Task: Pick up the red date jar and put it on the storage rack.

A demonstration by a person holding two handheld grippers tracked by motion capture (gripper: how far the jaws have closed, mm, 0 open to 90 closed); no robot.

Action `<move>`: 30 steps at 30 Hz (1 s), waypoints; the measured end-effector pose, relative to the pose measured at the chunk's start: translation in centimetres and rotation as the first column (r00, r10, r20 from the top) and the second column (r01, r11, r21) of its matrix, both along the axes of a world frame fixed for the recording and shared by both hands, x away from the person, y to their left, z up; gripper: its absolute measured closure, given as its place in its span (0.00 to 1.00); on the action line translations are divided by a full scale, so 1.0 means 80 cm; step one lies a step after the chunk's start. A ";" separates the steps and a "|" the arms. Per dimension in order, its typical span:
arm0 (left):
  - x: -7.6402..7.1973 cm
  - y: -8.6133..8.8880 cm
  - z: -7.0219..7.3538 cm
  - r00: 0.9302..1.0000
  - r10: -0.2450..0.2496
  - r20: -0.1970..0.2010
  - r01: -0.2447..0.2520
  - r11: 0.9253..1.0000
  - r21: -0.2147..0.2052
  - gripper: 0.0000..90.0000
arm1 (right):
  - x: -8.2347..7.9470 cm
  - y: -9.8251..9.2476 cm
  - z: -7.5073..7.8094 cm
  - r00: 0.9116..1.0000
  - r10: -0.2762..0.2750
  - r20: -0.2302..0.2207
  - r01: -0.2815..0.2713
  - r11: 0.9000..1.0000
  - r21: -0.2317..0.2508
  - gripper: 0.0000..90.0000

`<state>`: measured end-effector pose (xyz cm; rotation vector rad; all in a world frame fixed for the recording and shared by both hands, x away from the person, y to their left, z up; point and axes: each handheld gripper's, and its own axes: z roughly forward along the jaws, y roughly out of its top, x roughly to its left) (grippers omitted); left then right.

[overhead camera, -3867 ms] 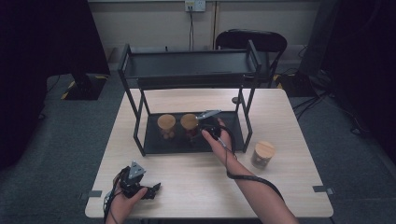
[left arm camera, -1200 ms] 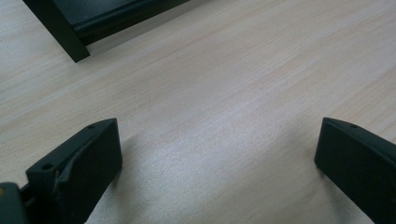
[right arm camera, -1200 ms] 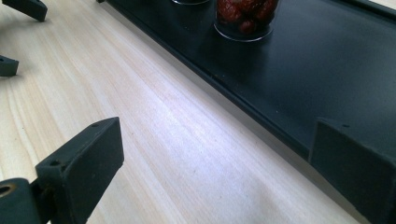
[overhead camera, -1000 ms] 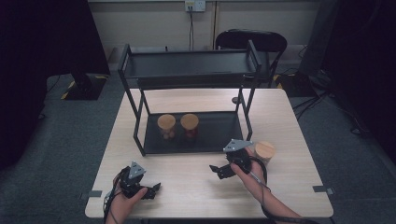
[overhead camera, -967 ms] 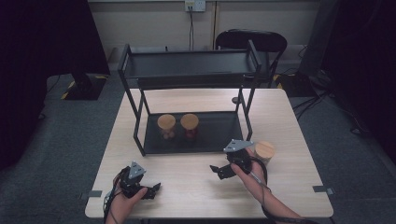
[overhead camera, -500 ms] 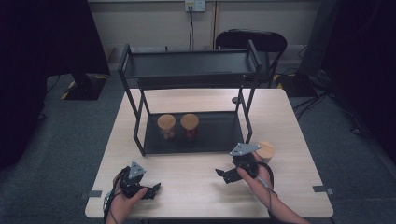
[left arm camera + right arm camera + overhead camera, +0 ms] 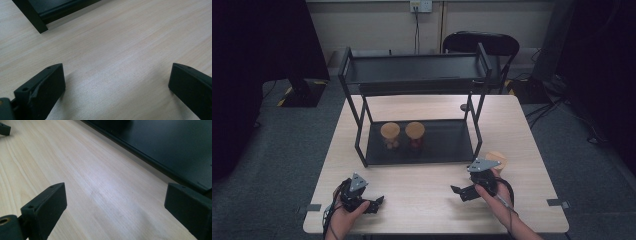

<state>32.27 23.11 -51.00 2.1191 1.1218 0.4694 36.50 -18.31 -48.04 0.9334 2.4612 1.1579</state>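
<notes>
On table, near front edge: both grippers low over bare wood. Right gripper sat front-right, jaws spread wide, nothing between them; right gripper view showed wood and rack base ahead. Cup stood just behind right hand, outside rack, right of its base, apart from jaws. Left gripper sat front-left, jaws likewise released, empty, over wood. Two cups stood side by side on lower rack shelf, left of centre. Upper shelf carried no visible load.
</notes>
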 end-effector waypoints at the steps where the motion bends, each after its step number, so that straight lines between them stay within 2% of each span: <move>1: 0.000 0.000 0.000 1.000 0.000 0.000 0.000 1.000 0.000 0.00 | -0.001 0.000 -0.001 1.000 0.002 -0.002 -0.002 1.000 0.000 0.03; 16: 0.000 0.000 0.000 1.000 0.000 0.000 0.000 1.000 0.000 0.00 | -0.018 -0.012 -0.011 0.999 0.048 -0.021 -0.048 0.999 -0.007 0.03; 22: 0.000 0.000 0.000 1.000 0.000 0.000 0.000 1.000 0.000 0.00 | -0.025 -0.023 -0.012 0.997 0.066 -0.035 -0.066 0.998 -0.010 0.03; 30: 0.000 0.000 0.000 1.000 0.000 0.000 0.000 1.000 0.000 0.00 | -0.030 -0.042 -0.016 0.997 0.063 -0.052 -0.063 0.998 -0.006 0.03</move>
